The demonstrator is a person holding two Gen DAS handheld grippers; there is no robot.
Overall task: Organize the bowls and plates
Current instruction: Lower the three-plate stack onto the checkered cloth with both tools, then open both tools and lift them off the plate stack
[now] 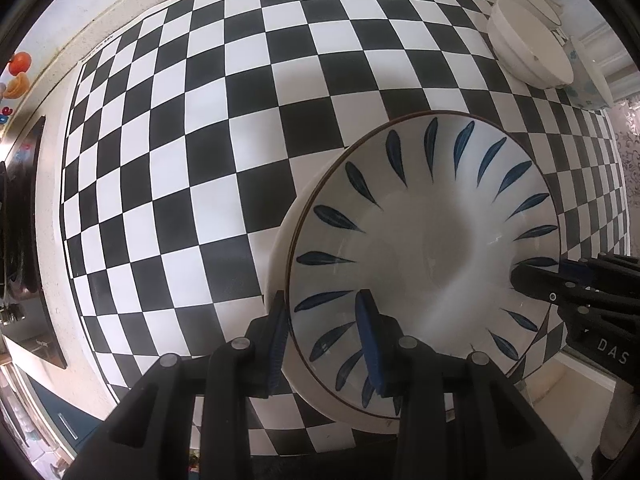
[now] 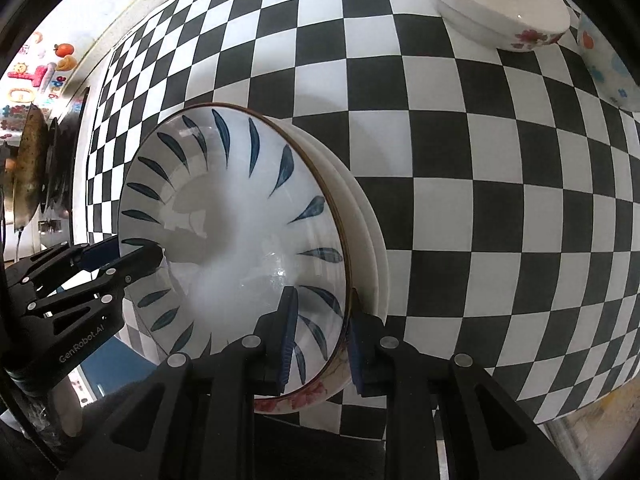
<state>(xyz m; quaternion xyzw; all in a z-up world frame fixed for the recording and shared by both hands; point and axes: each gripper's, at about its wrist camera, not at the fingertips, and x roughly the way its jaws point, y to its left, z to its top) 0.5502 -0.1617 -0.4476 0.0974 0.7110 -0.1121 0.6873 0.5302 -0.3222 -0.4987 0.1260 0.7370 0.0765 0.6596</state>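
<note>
A white plate with blue leaf marks and a brown rim lies on top of a stack of white plates over the checkered cloth. My left gripper is shut on the near rim of the stack, one finger inside, one outside. My right gripper is shut on the opposite rim in the same way; it shows in the left wrist view, and the left gripper shows in the right wrist view. A red flower print shows on a lower plate.
Two white bowls and a bowl with blue flowers stand at the far right of the checkered cloth. A stove with dark pans is at the left. The table's edge runs close below the plates.
</note>
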